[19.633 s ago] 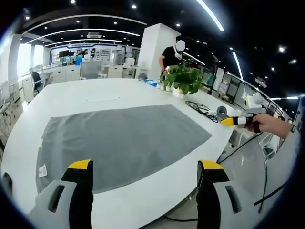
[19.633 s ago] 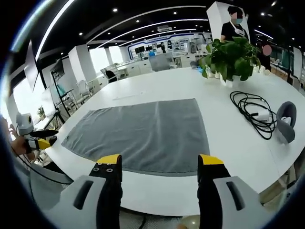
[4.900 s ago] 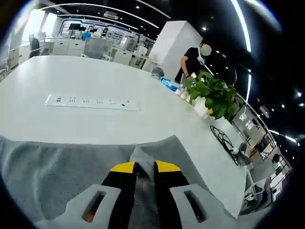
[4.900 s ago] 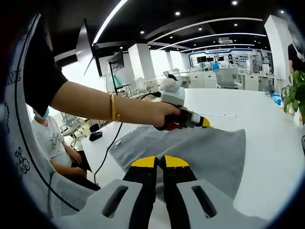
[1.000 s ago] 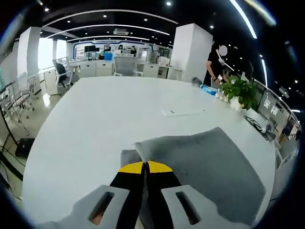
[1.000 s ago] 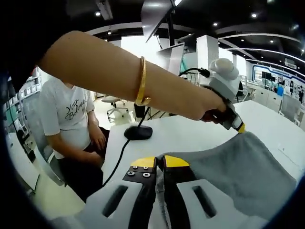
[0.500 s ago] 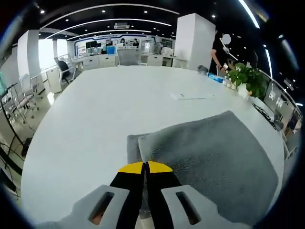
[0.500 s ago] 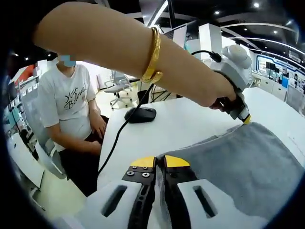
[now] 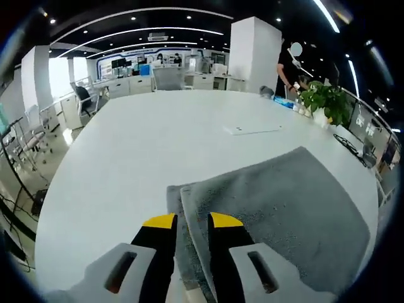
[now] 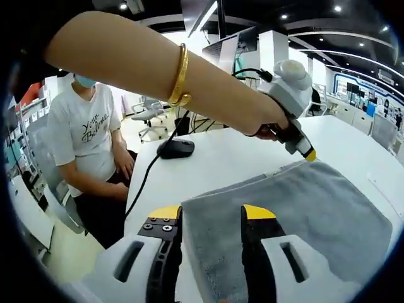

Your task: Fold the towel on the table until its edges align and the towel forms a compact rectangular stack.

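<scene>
The left hand-held gripper (image 9: 192, 219) hovers with its yellow-tipped jaws slightly parted over the near corner of the folded grey towel (image 9: 278, 202), which lies flat on the white bench (image 9: 126, 145). The right hand-held gripper (image 10: 213, 212) stands with jaws apart over another near edge of the towel (image 10: 297, 202), gripping nothing. Beyond it, the left hand-held gripper (image 10: 302, 149) in the person's hand (image 10: 265, 123) points at the towel's far corner.
</scene>
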